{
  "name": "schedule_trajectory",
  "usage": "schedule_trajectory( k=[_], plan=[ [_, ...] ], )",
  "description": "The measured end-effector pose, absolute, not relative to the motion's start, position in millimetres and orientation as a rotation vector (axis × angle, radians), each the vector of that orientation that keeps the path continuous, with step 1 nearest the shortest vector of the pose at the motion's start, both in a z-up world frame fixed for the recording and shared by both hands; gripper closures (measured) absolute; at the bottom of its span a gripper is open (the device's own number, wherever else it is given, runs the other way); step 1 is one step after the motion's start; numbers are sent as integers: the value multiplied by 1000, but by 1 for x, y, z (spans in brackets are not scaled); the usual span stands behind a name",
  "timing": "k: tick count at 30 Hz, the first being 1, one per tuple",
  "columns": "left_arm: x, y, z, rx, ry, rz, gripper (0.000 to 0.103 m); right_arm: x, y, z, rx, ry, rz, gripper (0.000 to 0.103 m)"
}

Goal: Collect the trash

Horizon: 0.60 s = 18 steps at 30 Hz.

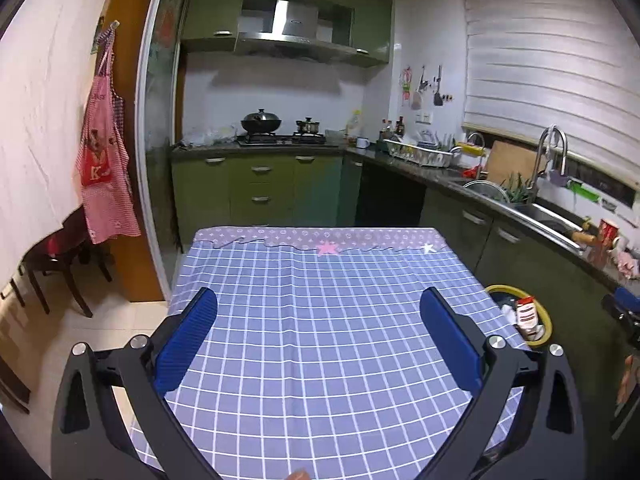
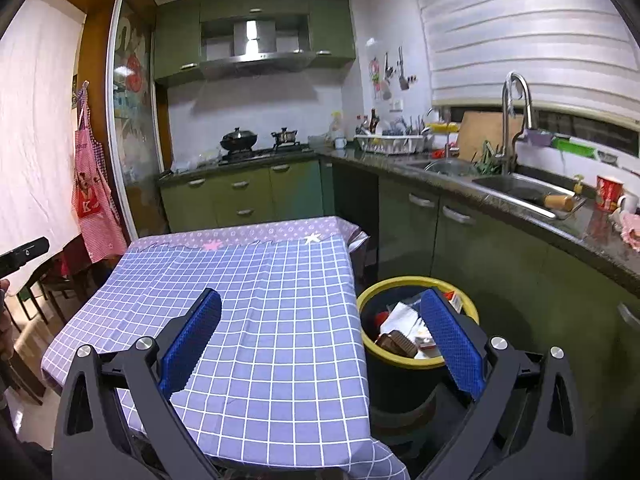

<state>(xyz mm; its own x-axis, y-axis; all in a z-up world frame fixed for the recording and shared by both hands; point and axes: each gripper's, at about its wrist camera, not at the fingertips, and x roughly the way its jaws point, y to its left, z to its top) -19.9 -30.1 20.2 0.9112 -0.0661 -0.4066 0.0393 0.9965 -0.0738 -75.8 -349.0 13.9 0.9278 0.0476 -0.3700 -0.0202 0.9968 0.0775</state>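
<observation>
Both the left gripper (image 1: 318, 312) and right gripper (image 2: 320, 316) hang wide apart, empty; the tablecloth (image 2: 260, 300) looks bare; the bin (image 2: 416, 320) holds wrappers; I'd sweep the table edges for strays before finishing.

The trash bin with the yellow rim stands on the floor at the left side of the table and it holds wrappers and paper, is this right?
Not quite. The trash bin stands at the right side of the table, as the right wrist view shows. It stands on the floor and holds wrappers and paper.
</observation>
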Motion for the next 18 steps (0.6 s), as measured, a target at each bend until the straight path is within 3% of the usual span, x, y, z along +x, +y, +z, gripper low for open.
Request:
schedule_trajectory(
  k=[18],
  plan=[
    [-40,-41,23,-55,437,-118,6,-119,-350,21,41,337,-1,5]
  ],
)
